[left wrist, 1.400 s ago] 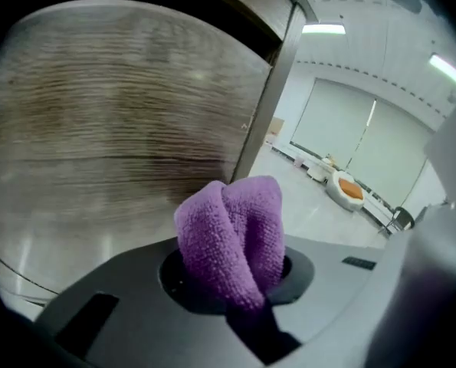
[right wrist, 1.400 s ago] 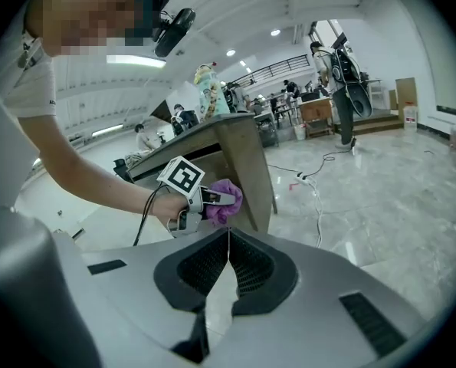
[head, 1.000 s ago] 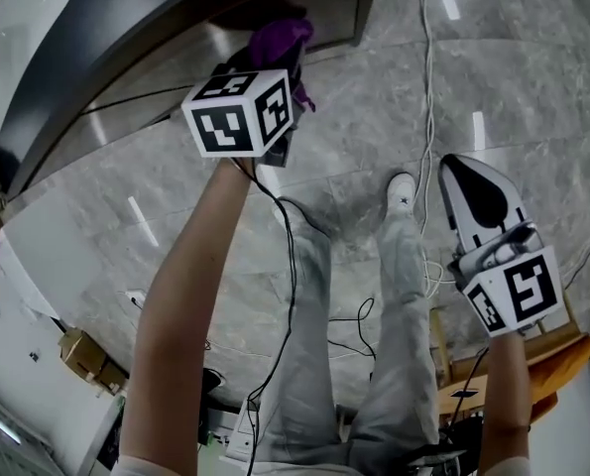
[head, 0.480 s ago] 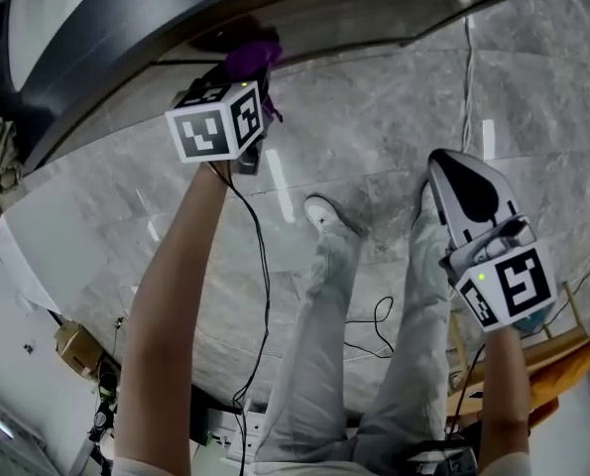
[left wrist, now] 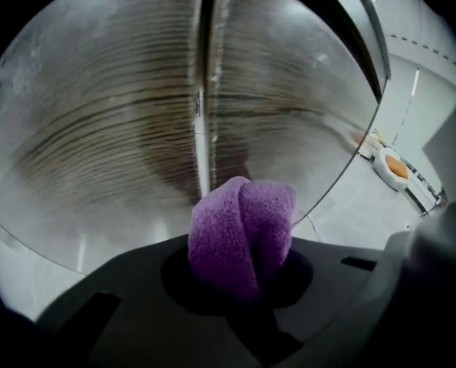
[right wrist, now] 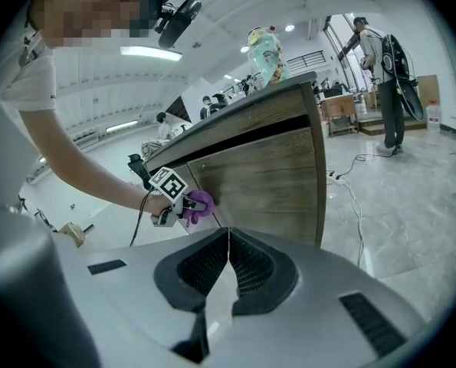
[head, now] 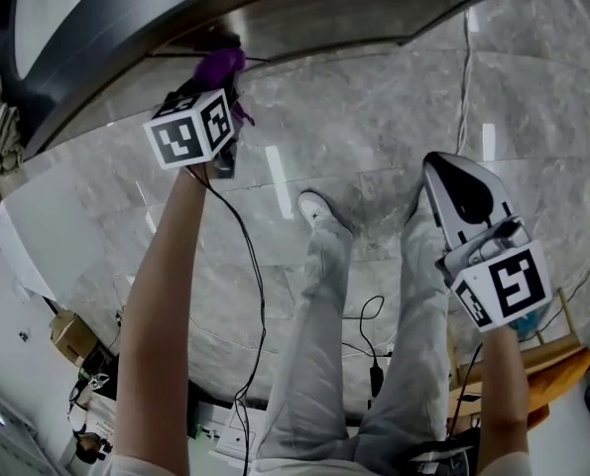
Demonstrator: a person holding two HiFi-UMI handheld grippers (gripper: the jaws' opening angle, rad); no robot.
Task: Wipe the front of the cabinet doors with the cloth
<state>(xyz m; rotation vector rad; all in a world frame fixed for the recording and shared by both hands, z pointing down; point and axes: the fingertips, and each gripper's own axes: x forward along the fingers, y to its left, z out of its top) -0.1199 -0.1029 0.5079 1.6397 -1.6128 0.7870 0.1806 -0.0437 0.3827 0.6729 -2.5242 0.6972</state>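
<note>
left gripper point(left wrist: 239, 276), jaws clamped on folded purple cloth point(left wrist: 241, 227), has slid leftward along cabinet doors point(left wrist: 113, 129) in last second; we judge wiping stroke under way. cloth now pressed near door seam point(left wrist: 205, 90). right gripper point(right wrist: 228, 276) jaws together, empty, well back from seam. cabinet shut; contents unseen.

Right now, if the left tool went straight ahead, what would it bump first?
The purple cloth in the left tool would press the wooden cabinet door, near the gap between doors; it looks close.
</note>
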